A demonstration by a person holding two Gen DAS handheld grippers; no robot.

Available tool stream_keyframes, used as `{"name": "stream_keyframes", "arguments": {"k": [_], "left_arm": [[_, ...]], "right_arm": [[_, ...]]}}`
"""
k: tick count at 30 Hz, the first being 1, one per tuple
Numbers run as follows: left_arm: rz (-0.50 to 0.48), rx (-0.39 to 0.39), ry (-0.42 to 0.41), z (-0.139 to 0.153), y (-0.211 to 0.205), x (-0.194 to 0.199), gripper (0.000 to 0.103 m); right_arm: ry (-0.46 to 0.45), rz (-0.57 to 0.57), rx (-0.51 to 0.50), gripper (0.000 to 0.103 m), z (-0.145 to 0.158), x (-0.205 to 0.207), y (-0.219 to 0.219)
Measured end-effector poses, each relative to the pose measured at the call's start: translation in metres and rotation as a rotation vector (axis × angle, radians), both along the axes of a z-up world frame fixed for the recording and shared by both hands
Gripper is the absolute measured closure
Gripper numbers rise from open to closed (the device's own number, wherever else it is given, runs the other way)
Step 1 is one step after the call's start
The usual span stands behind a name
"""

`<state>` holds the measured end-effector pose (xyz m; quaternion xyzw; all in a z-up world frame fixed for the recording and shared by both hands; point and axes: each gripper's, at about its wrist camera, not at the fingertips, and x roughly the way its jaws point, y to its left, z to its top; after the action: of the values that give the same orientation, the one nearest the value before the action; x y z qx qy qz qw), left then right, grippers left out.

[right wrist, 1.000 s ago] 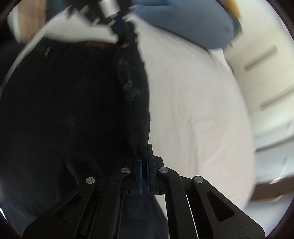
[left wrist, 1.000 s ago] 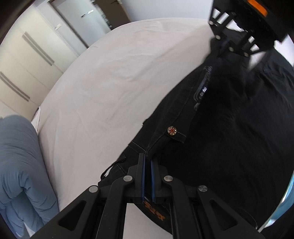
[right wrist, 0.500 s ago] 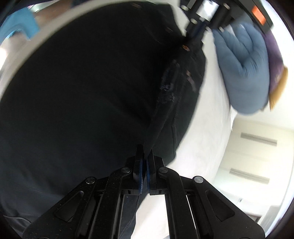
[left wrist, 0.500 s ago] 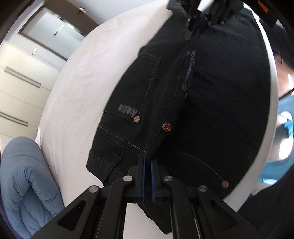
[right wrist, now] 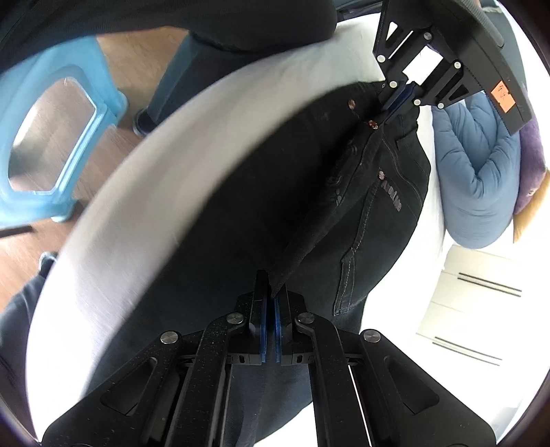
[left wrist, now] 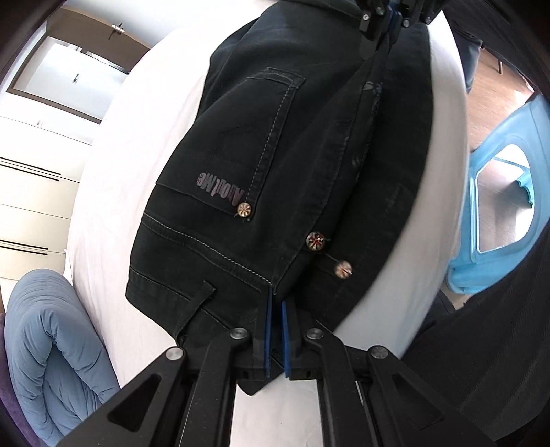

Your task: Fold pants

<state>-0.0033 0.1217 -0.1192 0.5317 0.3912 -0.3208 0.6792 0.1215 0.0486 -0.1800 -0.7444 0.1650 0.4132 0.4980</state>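
Both pairs of fingers are pinched nearly closed on black denim: the left gripper [left wrist: 275, 306] clamps the waistband end of the pants [left wrist: 275, 154], its blue pads [left wrist: 267, 330] showing only a thin slit with cloth between them, and the right gripper [right wrist: 270, 295] nips a fold of the same pants [right wrist: 343, 223] between its own blue pads [right wrist: 263, 330]

In the left wrist view the pants stretch from the fingertips at 6 o'clock up to 1 o'clock, where the right gripper [left wrist: 392, 20] holds the far end. A back pocket [left wrist: 247, 144] with pale stitching and grey lettering faces up, a metal button [left wrist: 244, 209] at its lower corner, two more buttons [left wrist: 315, 239] just toward 4 o'clock. The garment lies over a white bed [left wrist: 137, 154]. A blue duvet [left wrist: 44, 344] sits bunched at 8 o'clock, a light blue plastic stool [left wrist: 498, 192] stands on the wood floor at 3 o'clock, and white cupboards [left wrist: 31, 192] fill 9 o'clock

In the right wrist view the left gripper [right wrist: 400, 99] grips the pants at 1 o'clock, the blue duvet [right wrist: 477, 178] beyond it at 2 o'clock, the stool [right wrist: 51, 130] at 10 o'clock
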Motion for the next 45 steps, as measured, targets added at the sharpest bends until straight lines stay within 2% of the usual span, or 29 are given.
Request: {"name": "stream_keyframes", "arguments": {"k": [2, 4, 7, 9, 10, 15, 25, 28, 30, 32, 33, 36, 38, 41, 43, 45], "left_arm": [[-0.005, 0.001, 0.013, -0.001, -0.001, 0.001, 0.098], [-0.008, 0.004, 0.016, -0.002, -0.002, 0.0, 0.098], [-0.001, 0.002, 0.021, -0.004, -0.007, -0.005, 0.098], [0.003, 0.0, 0.021, -0.001, -0.005, -0.007, 0.098], [0.004, -0.003, 0.025, -0.002, -0.003, -0.002, 0.098], [0.01, -0.009, 0.036, -0.005, 0.0, 0.001, 0.098], [0.042, -0.037, 0.05, -0.025, 0.009, 0.015, 0.097], [0.067, -0.057, 0.03, -0.027, 0.01, 0.021, 0.092], [0.088, -0.063, 0.0, -0.024, 0.012, 0.022, 0.078], [0.127, -0.066, 0.01, -0.019, 0.017, 0.023, 0.053], [0.145, -0.073, 0.02, -0.014, 0.019, 0.023, 0.05], [0.197, -0.119, 0.006, 0.011, 0.022, 0.022, 0.048], [0.253, -0.192, -0.011, 0.031, 0.02, 0.026, 0.044], [0.327, -0.314, -0.041, 0.056, 0.005, 0.039, 0.044], [0.355, -0.397, -0.027, 0.064, -0.018, 0.055, 0.042], [0.386, -0.441, -0.004, 0.058, -0.039, 0.071, 0.041]], "right_arm": [[0.004, -0.01, 0.007, 0.101, -0.001, -0.006, 0.013], [0.006, -0.023, 0.012, 0.101, -0.002, -0.001, 0.006], [0.005, -0.047, 0.017, 0.101, -0.002, -0.02, -0.004], [0.013, -0.064, 0.028, 0.101, 0.007, -0.017, -0.02], [0.018, -0.073, 0.035, 0.101, 0.003, -0.018, -0.01], [0.035, -0.103, 0.059, 0.101, 0.007, -0.03, -0.011], [0.062, -0.138, 0.052, 0.101, -0.003, -0.035, -0.013], [0.049, -0.153, 0.053, 0.1, -0.008, -0.034, -0.013], [0.04, -0.181, 0.074, 0.097, -0.01, -0.033, -0.014], [0.026, -0.217, 0.114, 0.097, -0.011, -0.033, -0.013], [0.014, -0.24, 0.138, 0.097, -0.01, -0.034, -0.013], [-0.043, -0.282, 0.206, 0.097, -0.01, -0.04, -0.015], [-0.079, -0.314, 0.249, 0.097, -0.012, -0.044, -0.015], [-0.109, -0.419, 0.314, 0.095, -0.011, -0.045, -0.009], [-0.111, -0.494, 0.365, 0.092, -0.008, -0.045, -0.006], [-0.109, -0.556, 0.411, 0.086, -0.003, -0.044, -0.003]]}}
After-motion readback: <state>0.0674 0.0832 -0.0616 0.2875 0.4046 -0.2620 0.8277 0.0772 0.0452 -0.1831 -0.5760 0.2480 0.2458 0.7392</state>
